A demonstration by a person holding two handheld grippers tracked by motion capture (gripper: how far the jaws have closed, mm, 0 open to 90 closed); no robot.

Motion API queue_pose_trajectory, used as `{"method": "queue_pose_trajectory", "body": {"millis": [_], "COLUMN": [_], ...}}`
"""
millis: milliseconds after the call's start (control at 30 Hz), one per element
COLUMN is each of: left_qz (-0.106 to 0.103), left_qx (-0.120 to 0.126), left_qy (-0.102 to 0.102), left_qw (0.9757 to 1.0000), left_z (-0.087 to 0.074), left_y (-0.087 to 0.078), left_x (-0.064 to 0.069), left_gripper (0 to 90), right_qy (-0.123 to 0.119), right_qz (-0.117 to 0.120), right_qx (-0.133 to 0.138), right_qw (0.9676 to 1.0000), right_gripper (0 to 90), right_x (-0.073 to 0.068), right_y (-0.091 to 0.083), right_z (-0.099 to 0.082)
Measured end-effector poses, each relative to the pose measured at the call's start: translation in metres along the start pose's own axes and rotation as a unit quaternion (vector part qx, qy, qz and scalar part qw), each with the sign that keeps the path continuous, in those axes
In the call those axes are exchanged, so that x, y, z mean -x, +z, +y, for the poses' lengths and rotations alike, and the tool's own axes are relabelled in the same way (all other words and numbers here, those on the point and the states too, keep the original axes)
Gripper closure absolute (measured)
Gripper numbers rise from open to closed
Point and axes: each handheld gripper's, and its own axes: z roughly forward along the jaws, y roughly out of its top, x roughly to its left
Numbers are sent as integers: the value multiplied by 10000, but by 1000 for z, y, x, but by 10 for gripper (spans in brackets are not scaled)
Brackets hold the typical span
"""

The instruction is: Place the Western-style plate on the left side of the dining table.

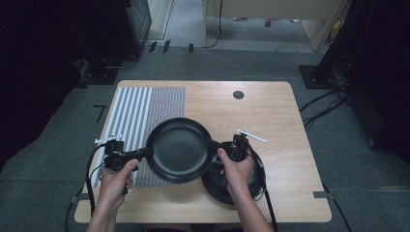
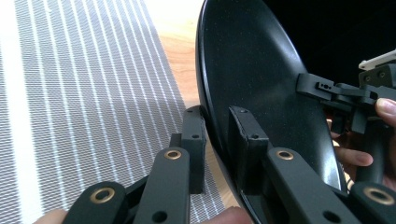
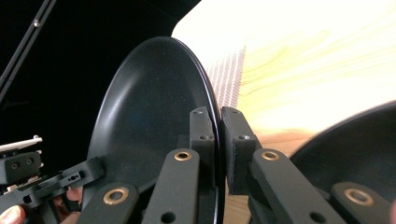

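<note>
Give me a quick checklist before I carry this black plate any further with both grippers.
1. Left gripper jaws clamped on the black plate rim: ok.
2. Right gripper jaws clamped on the opposite rim: ok.
3. Plate lifted off the table: ok.
4. Second black plate partly under the carried one, touching or apart: cannot tell.
5. Striped mat free as a landing spot: ok.

High view overhead facing forward-down, 2 gripper views close along jaws, all sharing black plate (image 1: 179,150), seemingly.
</note>
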Motion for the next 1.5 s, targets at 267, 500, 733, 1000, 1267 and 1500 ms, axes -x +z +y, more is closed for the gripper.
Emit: {"method": "queue_pose_trajectory", "body": {"millis": [267, 500, 733, 1000, 1267, 1500], "left_qz": [40, 123, 261, 379, 432, 554], "left_qx": [149, 222, 302, 272, 202, 142], "left_qy": [-249, -442, -682, -793, -927, -992], "left_qw": [9996, 9987, 9969, 9958, 9946, 9934], "left_z": [4, 5, 7, 16, 32, 51], "left_y": [-13, -22, -34, -32, -21, -5], "left_x": [-25, -48, -71, -101, -128, -143], "left_gripper": [790, 795, 800, 798, 797, 797], "right_qy": [-22, -12, 9, 155, 205, 479], "right_qz": [23, 11, -10, -115, -300, -410], "right_qx": [-202, -366, -654, -863, -990, -907], "right_qw": [9998, 9993, 9979, 9961, 9944, 9939], "right_gripper": [848, 847, 847, 845, 844, 842], "right_x": [-14, -21, -30, -32, -31, -23], "right_y": [26, 52, 83, 117, 148, 168], "right_z": [0, -2, -2, -1, 10, 17]}}
